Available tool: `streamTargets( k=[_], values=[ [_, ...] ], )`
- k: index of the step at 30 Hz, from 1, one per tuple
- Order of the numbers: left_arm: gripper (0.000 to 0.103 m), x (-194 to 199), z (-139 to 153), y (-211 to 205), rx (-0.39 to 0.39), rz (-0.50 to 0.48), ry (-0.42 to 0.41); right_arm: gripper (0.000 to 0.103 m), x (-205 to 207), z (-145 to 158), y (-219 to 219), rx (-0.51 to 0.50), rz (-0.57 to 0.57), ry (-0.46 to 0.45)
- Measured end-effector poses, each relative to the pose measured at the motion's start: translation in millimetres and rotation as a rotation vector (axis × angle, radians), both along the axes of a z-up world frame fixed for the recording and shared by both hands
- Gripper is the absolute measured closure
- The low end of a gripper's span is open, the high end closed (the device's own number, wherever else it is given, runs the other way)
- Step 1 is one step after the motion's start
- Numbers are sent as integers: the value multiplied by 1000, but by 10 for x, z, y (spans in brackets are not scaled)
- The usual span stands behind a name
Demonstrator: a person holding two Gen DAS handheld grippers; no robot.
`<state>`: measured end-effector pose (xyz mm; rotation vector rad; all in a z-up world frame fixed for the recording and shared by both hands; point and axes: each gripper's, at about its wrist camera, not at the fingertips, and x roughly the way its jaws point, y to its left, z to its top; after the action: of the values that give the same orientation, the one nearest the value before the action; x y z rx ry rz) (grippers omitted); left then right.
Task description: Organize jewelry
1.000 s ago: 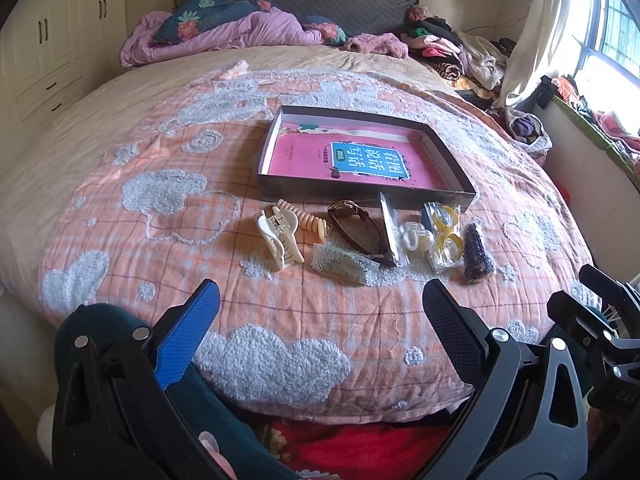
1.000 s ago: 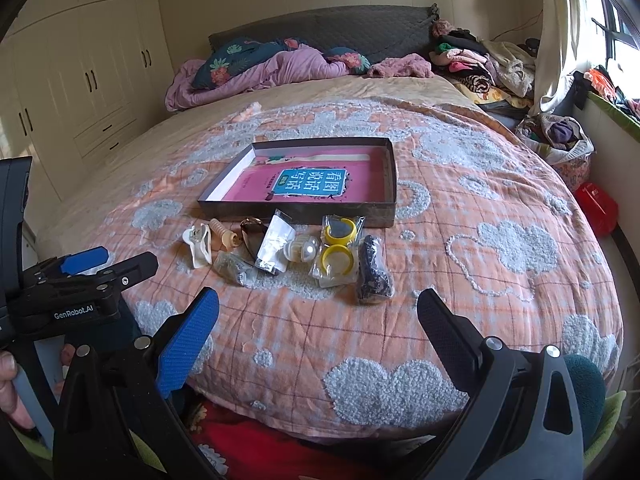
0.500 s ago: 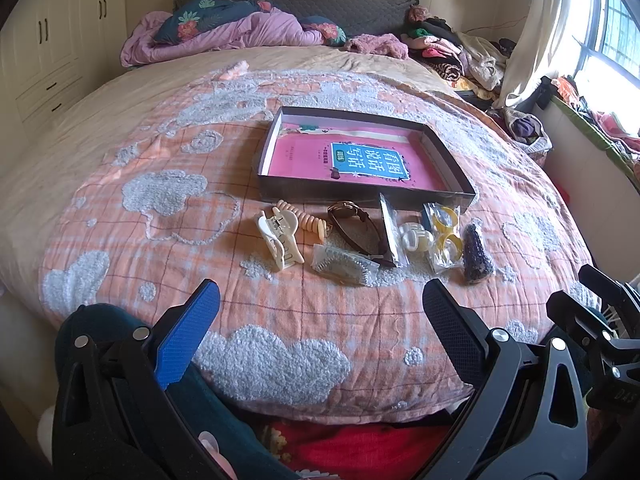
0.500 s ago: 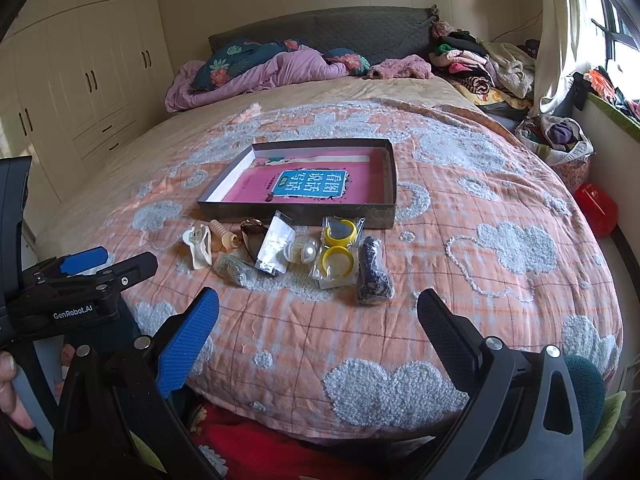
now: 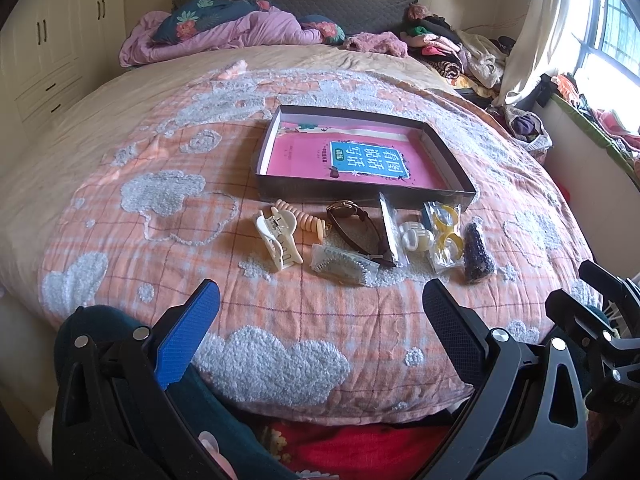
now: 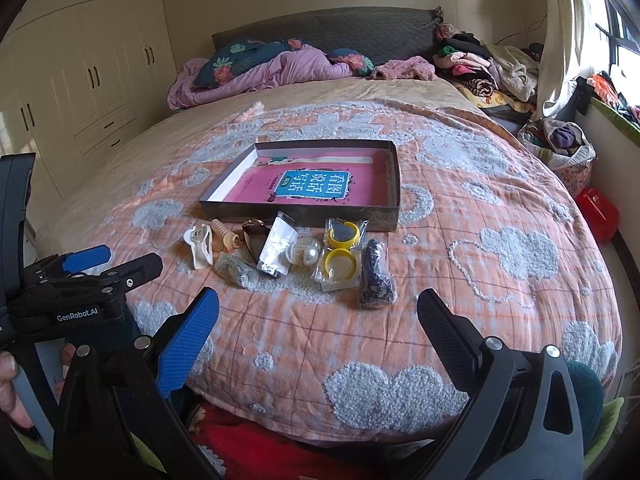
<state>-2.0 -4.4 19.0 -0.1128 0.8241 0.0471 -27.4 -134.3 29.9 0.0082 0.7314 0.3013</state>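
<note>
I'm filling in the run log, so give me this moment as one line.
phase: before first pick | left gripper: open, empty | right gripper: open, empty | jewelry row: on bedspread, beside box | box: holds pink book only

Both hand-held grippers, left and right, gape wide, empty.

An orange checked bedspread with grey tufted cloud shapes covers the bed. At its head, a crumpled lilac duvet lies against a dark grey quilted headboard, with a dark floral pillow resting on it. A heap of mixed clothes sits at the far right corner. Cream wardrobe doors with dark handles line the left wall. A pale curtain hangs by the window, and a red bag lies on the floor.
</note>
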Motion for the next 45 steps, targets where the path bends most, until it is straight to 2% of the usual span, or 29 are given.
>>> streamTargets(
  k=[11, 28, 36, 41, 45],
  values=[
    [8, 113, -56, 34, -1, 8, 6, 4, 154, -12, -21, -5, 11, -9],
    [8, 573, -195, 533, 14, 111, 65, 4, 709, 10, -210, 12, -49, -7],
    [8, 850, -466, 638, 16, 126, 136, 4, 991, -58, -322, 1, -99, -7],
    [8, 1004, -636, 614, 37, 128, 173, 4, 1097, -225, -454, 6, -134, 36],
    [8, 1092, -768, 672, 9, 134, 195, 4, 1134, -392, -525, 8, -146, 78]
  ],
)
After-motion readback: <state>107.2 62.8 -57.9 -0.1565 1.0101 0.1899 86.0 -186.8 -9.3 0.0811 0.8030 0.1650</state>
